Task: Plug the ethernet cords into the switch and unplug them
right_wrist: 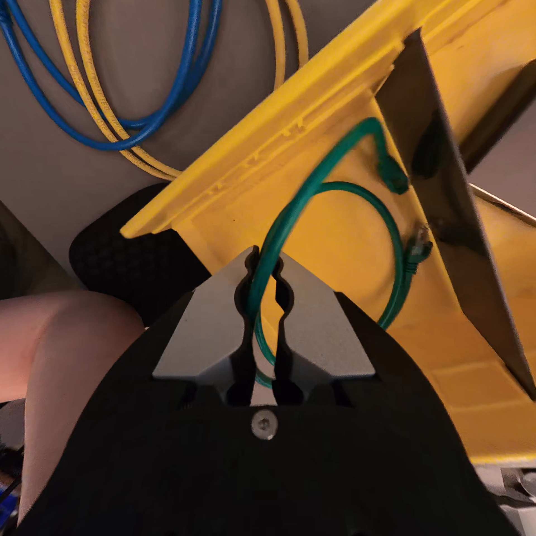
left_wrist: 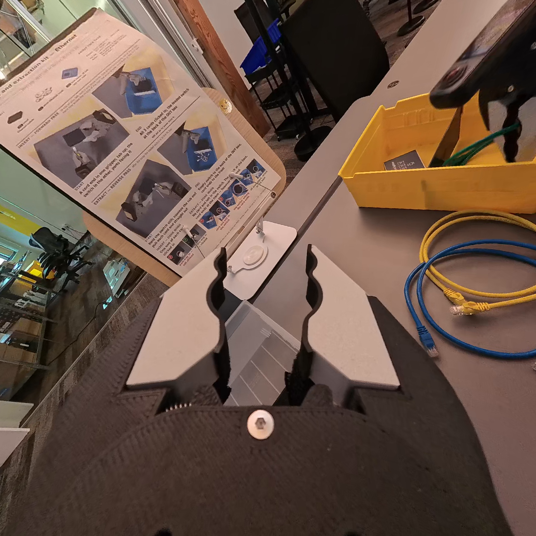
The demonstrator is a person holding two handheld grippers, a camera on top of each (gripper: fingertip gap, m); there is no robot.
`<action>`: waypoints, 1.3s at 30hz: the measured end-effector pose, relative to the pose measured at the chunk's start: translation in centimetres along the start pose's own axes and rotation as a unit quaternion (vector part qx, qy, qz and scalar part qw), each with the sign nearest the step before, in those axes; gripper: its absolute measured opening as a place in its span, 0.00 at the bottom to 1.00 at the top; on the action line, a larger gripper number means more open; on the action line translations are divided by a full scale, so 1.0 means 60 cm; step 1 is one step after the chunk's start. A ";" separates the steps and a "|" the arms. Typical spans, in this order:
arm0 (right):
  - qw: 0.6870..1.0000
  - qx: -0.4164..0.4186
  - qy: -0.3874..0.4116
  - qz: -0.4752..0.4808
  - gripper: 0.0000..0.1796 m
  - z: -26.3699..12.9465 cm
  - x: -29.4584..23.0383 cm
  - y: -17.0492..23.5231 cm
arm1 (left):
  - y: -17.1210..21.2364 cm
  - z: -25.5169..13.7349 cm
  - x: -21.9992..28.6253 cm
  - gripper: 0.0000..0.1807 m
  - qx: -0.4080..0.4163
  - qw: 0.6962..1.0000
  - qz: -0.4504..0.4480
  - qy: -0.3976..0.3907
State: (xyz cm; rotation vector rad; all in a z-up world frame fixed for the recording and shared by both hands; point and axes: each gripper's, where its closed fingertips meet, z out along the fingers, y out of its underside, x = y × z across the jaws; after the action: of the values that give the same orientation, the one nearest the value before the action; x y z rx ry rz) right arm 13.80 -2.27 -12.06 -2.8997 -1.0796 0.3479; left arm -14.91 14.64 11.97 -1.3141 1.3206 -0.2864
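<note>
The right gripper [right_wrist: 265, 262] is closed on a green ethernet cord [right_wrist: 293, 214], which is pinched between the narrowed jaws near their tips. Beyond the jaws, the cord's loop and both of its plugs are seen inside a yellow bin [right_wrist: 290, 121], close to a dark divider [right_wrist: 441, 174].

The left gripper [left_wrist: 265, 255] is held with its jaws wide apart. Between them, low and near their base, a pale grey box-like object [left_wrist: 255, 342] is seen; contact with the pads cannot be told. To the right of these jaws, a yellow cord [left_wrist: 452, 290] and a blue cord [left_wrist: 417, 307] are coiled on the grey table [left_wrist: 362, 246]. Ahead and left, an instruction sheet [left_wrist: 121, 139] is propped on a stand.
</note>
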 end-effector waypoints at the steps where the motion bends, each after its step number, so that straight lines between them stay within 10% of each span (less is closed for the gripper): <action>1: 1.000 -0.006 -0.009 0.002 0.04 0.008 0.001 -0.001 | 0.000 0.000 0.001 0.30 0.000 1.000 0.001 0.001; 8: 0.992 0.057 -0.105 0.048 0.15 0.009 -0.023 -0.025 | -0.001 -0.001 0.003 0.30 0.000 1.000 0.004 0.002; 16: 0.979 0.190 0.066 0.039 0.35 -0.097 0.027 -0.007 | 0.002 -0.001 -0.001 0.30 -0.002 1.000 0.000 0.000; 23: 0.839 0.338 0.339 0.258 0.28 -0.267 0.213 0.071 | 0.006 0.009 0.010 0.30 -0.017 1.000 0.010 0.005; 28: 0.891 0.172 0.265 0.325 0.28 -0.131 0.237 0.158 | 0.011 0.014 0.015 0.30 -0.027 0.999 0.018 0.005; 31: 0.898 0.176 0.175 0.362 0.09 -0.090 0.228 0.150 | 0.012 0.015 0.013 0.30 -0.028 0.999 0.016 0.005; 39: 0.803 0.286 0.094 0.514 0.03 -0.100 0.258 0.171 | 0.011 0.013 0.012 0.30 -0.026 1.000 0.016 0.004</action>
State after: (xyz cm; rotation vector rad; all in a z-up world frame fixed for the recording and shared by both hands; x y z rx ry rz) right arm 33.10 0.29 -10.36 -2.5353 0.6355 0.2964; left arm -14.36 14.71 10.82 -1.3349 1.3621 -0.2358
